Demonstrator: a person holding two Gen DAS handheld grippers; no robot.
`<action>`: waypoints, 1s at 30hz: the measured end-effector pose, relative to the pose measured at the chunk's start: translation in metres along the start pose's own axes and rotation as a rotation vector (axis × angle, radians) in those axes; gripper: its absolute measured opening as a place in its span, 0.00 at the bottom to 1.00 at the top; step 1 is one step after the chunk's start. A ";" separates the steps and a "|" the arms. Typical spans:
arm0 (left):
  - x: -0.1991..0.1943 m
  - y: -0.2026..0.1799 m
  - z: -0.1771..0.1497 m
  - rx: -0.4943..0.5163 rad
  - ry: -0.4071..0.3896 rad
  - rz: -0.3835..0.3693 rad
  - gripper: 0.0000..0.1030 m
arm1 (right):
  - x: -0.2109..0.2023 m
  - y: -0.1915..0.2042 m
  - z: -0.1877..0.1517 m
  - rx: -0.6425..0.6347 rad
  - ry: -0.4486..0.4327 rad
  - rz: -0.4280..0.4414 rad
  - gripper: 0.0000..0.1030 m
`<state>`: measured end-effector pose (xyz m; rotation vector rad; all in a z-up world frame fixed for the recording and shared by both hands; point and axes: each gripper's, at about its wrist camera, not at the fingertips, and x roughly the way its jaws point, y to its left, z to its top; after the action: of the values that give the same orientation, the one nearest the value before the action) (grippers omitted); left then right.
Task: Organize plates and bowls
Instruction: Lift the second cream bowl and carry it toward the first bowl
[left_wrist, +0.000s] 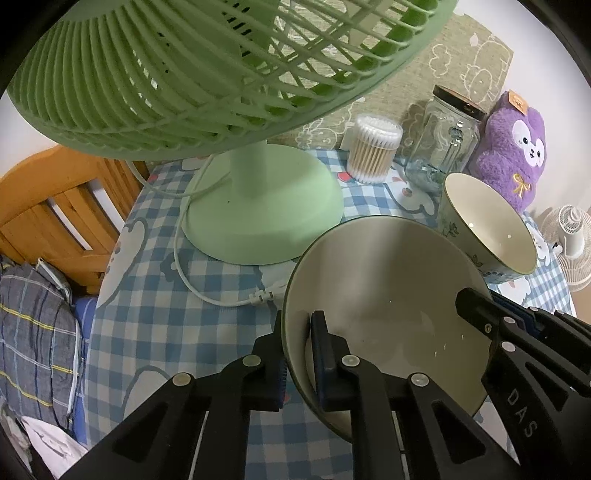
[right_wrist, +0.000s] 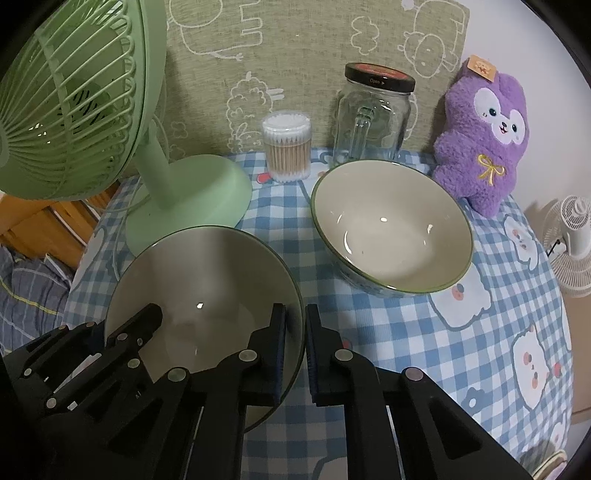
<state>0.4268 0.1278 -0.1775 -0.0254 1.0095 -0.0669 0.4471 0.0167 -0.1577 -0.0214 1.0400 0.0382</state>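
Observation:
A cream bowl with a green rim (left_wrist: 388, 295) (right_wrist: 207, 280) is held above the checked tablecloth by both grippers. My left gripper (left_wrist: 297, 350) is shut on its left rim; it also shows at lower left in the right wrist view (right_wrist: 122, 332). My right gripper (right_wrist: 295, 350) is shut on its right rim; it shows at right in the left wrist view (left_wrist: 480, 314). A second, matching bowl (right_wrist: 391, 229) (left_wrist: 491, 225) stands on the table behind and to the right, apart from both grippers.
A green desk fan (left_wrist: 258, 206) (right_wrist: 177, 199) stands at the left, its cord (left_wrist: 207, 288) trailing over the cloth. Behind are a cotton swab box (right_wrist: 287, 147), a glass jar (right_wrist: 373, 114) and a purple plush toy (right_wrist: 480, 140). The table edge drops off at left and right.

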 end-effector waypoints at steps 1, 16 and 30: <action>-0.001 -0.001 0.000 0.006 -0.003 0.005 0.08 | -0.001 0.000 0.000 -0.001 0.003 0.002 0.12; -0.044 -0.016 -0.009 0.008 -0.055 0.033 0.08 | -0.042 -0.008 -0.010 -0.008 -0.029 0.025 0.12; -0.108 -0.048 -0.029 -0.008 -0.103 0.038 0.08 | -0.112 -0.036 -0.032 -0.024 -0.079 0.033 0.12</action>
<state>0.3428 0.0872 -0.0995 -0.0170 0.9074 -0.0263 0.3650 -0.0233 -0.0775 -0.0243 0.9611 0.0810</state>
